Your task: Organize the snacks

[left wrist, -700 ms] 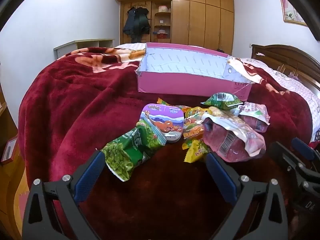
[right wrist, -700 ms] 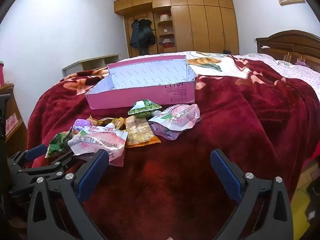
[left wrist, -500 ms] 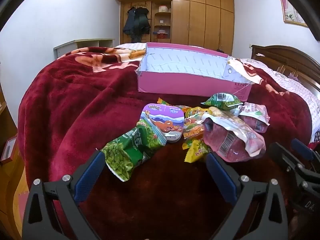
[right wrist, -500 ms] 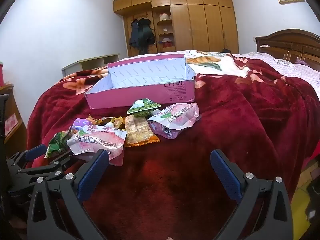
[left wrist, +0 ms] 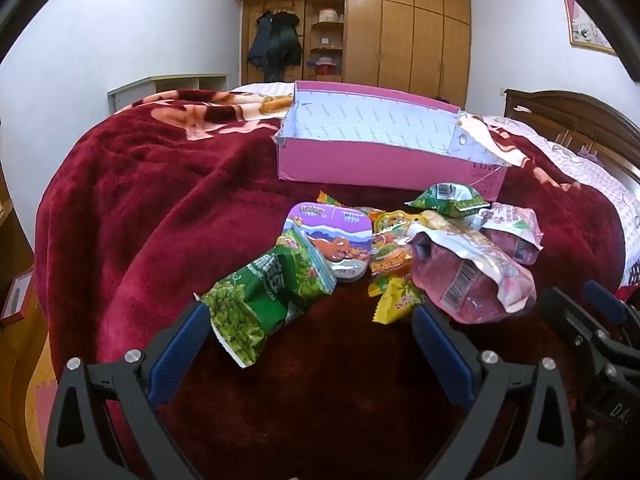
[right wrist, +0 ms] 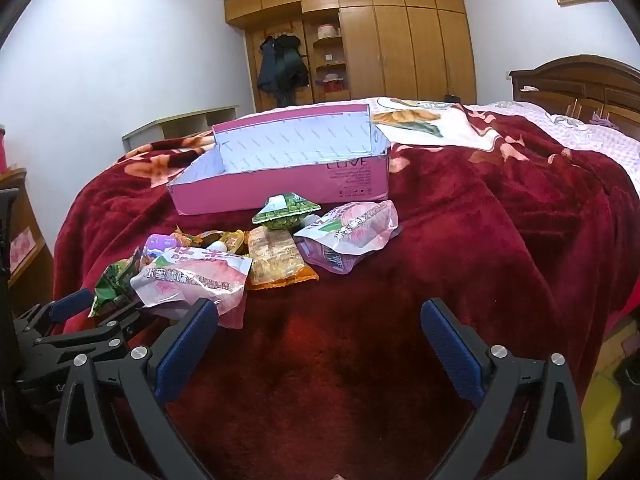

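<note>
A pile of snack packs lies on the red blanket in front of an open pink box (left wrist: 384, 160) (right wrist: 280, 188). A green pea bag (left wrist: 264, 292) lies nearest my left gripper (left wrist: 312, 320), which is open and empty just short of it. Behind it are a purple tin (left wrist: 332, 240), yellow candy packs (left wrist: 396, 300) and a pink pouch (left wrist: 472, 280). My right gripper (right wrist: 320, 320) is open and empty; its left finger is next to a pink pouch (right wrist: 192, 280). An orange pack (right wrist: 276, 256), a small green pack (right wrist: 286, 210) and a second pink pouch (right wrist: 352, 236) lie beyond.
The red blanket (right wrist: 480, 240) covers the bed. A wooden headboard (right wrist: 580, 80) is at the right and wardrobes (right wrist: 380, 48) stand at the back. The other gripper shows at the right edge of the left wrist view (left wrist: 592, 332) and the left edge of the right wrist view (right wrist: 68, 328).
Both grippers have crept slightly forward toward the snack pile. Nothing on the bed has moved.
</note>
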Available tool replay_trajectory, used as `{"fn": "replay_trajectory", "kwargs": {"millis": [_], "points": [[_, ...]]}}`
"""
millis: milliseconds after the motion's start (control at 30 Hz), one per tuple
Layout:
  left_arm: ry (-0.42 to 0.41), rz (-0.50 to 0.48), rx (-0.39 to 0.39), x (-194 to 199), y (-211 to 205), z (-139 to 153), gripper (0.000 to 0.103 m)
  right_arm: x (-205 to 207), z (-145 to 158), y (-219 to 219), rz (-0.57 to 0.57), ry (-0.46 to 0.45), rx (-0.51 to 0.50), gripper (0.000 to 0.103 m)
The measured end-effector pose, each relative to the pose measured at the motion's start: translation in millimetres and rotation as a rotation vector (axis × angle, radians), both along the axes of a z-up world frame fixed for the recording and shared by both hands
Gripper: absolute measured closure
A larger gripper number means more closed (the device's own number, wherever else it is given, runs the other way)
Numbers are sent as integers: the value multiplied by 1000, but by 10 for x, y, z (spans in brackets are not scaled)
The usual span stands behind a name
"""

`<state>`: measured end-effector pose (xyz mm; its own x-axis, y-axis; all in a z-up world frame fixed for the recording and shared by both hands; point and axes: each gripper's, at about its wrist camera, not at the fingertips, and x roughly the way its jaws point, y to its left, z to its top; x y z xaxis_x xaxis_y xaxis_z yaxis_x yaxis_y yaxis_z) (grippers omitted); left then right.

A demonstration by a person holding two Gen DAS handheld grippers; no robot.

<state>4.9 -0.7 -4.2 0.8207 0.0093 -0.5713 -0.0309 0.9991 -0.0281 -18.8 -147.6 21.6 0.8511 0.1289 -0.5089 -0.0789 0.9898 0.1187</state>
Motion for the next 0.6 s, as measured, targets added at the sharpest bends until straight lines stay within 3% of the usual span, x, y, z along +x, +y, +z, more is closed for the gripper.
{"fn": "replay_trajectory", "kwargs": {"millis": [600], "points": [[9, 4, -10, 1, 41, -29, 0, 19, -24, 14, -4, 14, 1, 0]]}}
